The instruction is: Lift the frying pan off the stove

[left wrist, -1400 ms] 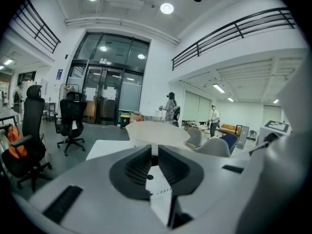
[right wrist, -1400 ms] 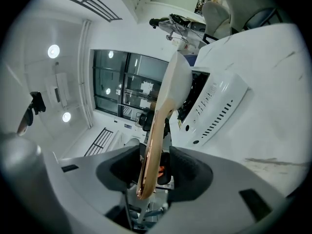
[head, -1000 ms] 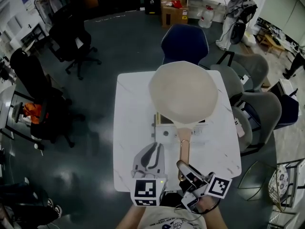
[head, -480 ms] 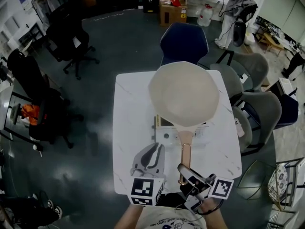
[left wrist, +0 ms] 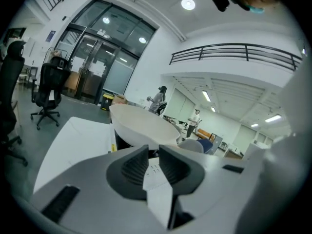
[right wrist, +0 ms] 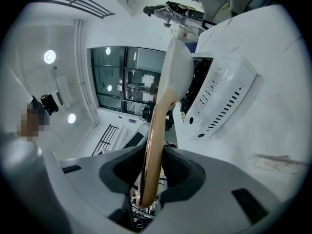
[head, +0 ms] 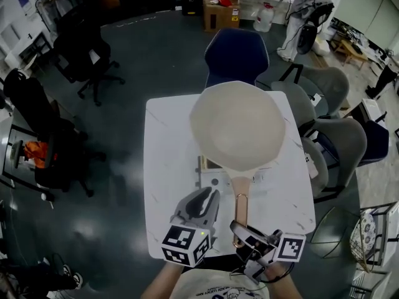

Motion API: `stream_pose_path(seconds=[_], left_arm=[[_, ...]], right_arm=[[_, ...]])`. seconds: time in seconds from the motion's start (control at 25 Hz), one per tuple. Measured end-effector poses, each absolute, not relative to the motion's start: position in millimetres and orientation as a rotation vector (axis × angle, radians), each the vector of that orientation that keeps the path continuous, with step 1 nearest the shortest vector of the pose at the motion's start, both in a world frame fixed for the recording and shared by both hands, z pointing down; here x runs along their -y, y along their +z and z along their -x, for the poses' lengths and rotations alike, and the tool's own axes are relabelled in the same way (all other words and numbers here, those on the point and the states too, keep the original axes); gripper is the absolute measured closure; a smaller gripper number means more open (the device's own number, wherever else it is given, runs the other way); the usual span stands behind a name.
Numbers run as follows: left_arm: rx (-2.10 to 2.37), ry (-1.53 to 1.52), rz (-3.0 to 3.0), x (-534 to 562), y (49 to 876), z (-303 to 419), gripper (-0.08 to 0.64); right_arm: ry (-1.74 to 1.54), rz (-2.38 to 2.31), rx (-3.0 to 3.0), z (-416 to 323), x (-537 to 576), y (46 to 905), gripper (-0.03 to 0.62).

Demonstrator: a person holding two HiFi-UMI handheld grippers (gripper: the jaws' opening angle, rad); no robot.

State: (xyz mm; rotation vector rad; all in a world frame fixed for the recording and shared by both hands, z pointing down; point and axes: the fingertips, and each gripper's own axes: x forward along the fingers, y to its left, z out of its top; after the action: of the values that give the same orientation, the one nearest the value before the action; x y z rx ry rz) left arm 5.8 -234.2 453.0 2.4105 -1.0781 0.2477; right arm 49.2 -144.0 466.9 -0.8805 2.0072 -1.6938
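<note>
The right gripper (head: pixel 240 232) is held low at the near edge of the table (head: pixel 167 161), rolled sideways, its jaws clamped on the end of the handle (head: pixel 240 203). The left gripper (head: pixel 206 195) is held just left of the handle, jaws together and empty. One frying pan (head: pixel 237 126) is seen over one stove (head: pixel 214 174).

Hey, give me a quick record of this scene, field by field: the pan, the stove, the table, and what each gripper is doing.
frying pan: cream, empty, sitting on the stove
stove: white, on the table, mostly covered by the pan
pan handle: copper-toned, pointing toward the person
right gripper: jaws closed on the pan handle near its end
left gripper: jaws shut, nothing between them, to the left of the handle
table: white
status: handle gripped, pan not visibly lifted
</note>
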Motion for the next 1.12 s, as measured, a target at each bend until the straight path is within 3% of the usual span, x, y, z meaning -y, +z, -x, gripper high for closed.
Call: stream_pose_path(seconds=[0.24, 0.64, 1.12], left_arm=[[0.863, 0.189, -2.308, 235, 459, -20, 0.508], [0.649, 0.087, -2.126, 238, 466, -29, 0.402], [0.502, -0.001, -1.924, 253, 467, -57, 0.341]], right_arm=[[-1.718, 0.867, -2.022, -48, 144, 465, 0.465], [-1.743, 0.866, -2.042, -46, 144, 466, 0.465], [-1.793, 0.776, -2.093, -42, 145, 462, 0.465]])
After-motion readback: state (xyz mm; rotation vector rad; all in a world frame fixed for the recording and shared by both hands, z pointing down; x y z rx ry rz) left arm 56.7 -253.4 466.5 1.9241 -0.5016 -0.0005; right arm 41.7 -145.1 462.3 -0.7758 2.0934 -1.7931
